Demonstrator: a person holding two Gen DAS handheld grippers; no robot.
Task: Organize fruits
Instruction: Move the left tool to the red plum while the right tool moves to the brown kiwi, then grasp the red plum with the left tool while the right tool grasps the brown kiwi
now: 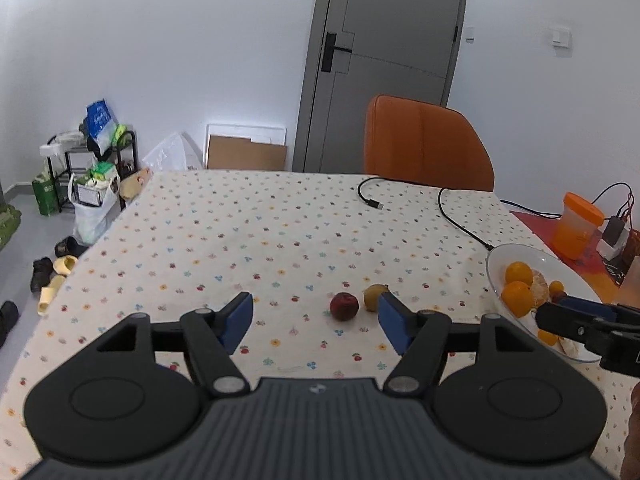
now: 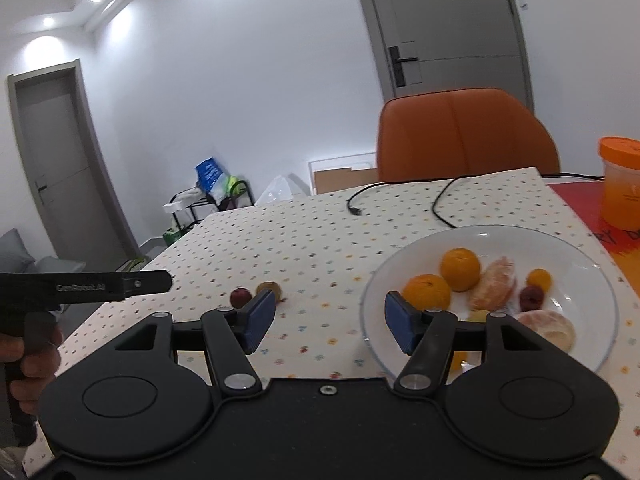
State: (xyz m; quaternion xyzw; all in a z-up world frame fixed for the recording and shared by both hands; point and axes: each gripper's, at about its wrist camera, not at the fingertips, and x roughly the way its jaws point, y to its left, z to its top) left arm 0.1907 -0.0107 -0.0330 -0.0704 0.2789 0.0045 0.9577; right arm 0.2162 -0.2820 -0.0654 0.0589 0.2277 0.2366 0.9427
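Two fruits lie loose on the patterned tabletop (image 1: 280, 220): a dark red fruit (image 1: 344, 306) and, just beside it, a yellow-green fruit (image 1: 375, 297) partly hidden behind a blue finger pad in the left wrist view. A white plate (image 2: 576, 256) holds two whole oranges (image 2: 460, 269), peeled citrus segments (image 2: 494, 283), a small orange fruit (image 2: 538, 279) and a small dark red one (image 2: 531, 297); further pieces are cut off behind the right gripper's body, and motion blur softens them. The left gripper (image 1: 316, 320) hovers low before the loose pair, fingers apart and empty. The right gripper (image 2: 330, 320) hangs at the plate's near-left rim, fingers likewise spread, holding nothing.
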